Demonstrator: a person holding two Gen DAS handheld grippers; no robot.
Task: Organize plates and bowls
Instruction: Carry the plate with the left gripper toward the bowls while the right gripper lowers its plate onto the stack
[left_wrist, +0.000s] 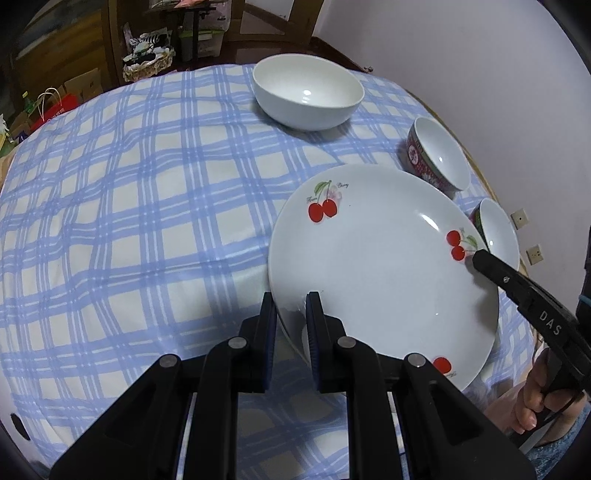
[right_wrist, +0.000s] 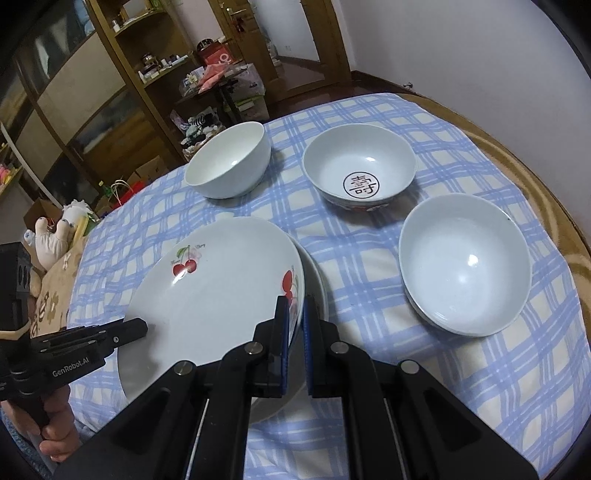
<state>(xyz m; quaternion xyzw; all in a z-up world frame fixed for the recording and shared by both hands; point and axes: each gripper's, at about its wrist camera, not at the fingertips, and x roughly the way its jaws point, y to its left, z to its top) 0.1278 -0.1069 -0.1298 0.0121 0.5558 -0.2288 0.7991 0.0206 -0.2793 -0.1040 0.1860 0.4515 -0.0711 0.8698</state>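
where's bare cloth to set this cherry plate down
Free: the wide blue-checked tablecloth left of the cherry-printed white plate, below the plain white bowl. Crowded: the right edge, with the red-patterned bowl and another bowl.

1. There are two plates: the cherry plate (right_wrist: 218, 295) sits on top of another plate (right_wrist: 317, 284).
2. There are three bowls: a white bowl (right_wrist: 229, 162), a bowl with a black sign (right_wrist: 360, 168) and a plain bowl (right_wrist: 465, 264).
3. There are two grippers: the left gripper (left_wrist: 290, 306) and the right gripper (right_wrist: 295, 306).

A round table (right_wrist: 554, 206) under a blue checked cloth (right_wrist: 369, 258) carries three bowls toward its far edge.
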